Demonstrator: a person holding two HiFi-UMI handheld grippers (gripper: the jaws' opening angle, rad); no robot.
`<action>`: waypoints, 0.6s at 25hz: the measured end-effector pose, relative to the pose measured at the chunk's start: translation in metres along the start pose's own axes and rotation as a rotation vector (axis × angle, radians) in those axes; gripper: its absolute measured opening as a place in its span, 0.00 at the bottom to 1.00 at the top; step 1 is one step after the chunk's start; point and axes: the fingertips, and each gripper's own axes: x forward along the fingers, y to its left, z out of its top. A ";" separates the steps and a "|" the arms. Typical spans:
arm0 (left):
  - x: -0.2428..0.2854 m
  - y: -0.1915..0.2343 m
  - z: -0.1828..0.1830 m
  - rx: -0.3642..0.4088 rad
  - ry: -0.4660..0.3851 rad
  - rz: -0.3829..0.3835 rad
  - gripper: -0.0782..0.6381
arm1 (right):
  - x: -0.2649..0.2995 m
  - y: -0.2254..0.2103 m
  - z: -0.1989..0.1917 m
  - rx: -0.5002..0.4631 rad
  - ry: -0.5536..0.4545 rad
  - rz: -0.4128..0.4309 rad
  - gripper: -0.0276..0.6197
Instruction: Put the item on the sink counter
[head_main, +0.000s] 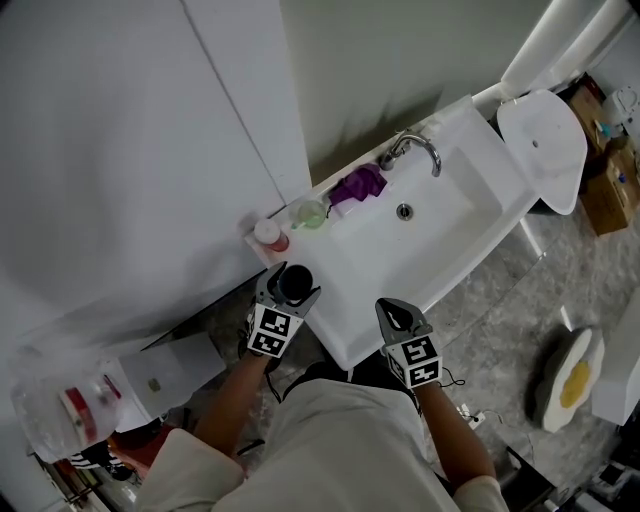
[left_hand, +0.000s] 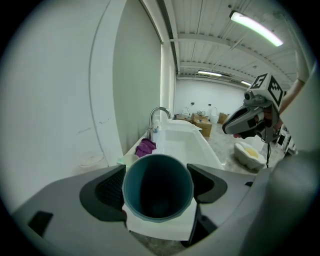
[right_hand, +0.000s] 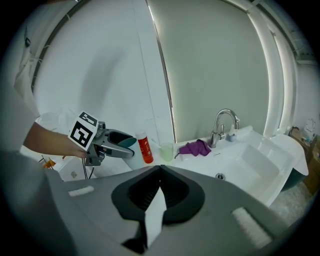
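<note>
Teal cup: upright, gripped by its sides in the left gripper over the sink counter's near corner (likely to stand it there); right gripper closed, empty.

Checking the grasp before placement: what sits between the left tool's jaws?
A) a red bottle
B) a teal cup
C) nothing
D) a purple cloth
B: in the left gripper view, the teal cup fills the gap between the jaws of the left tool, mouth towards the camera, with a pad against each side.
</note>
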 end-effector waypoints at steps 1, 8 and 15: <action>0.006 0.001 -0.001 0.002 0.005 0.004 0.64 | 0.004 -0.002 -0.001 0.003 0.005 0.006 0.06; 0.047 0.007 -0.018 0.022 0.043 0.022 0.64 | 0.029 -0.019 -0.003 0.017 0.036 0.044 0.06; 0.074 0.018 -0.040 -0.006 0.073 0.049 0.64 | 0.047 -0.028 -0.011 0.028 0.073 0.075 0.06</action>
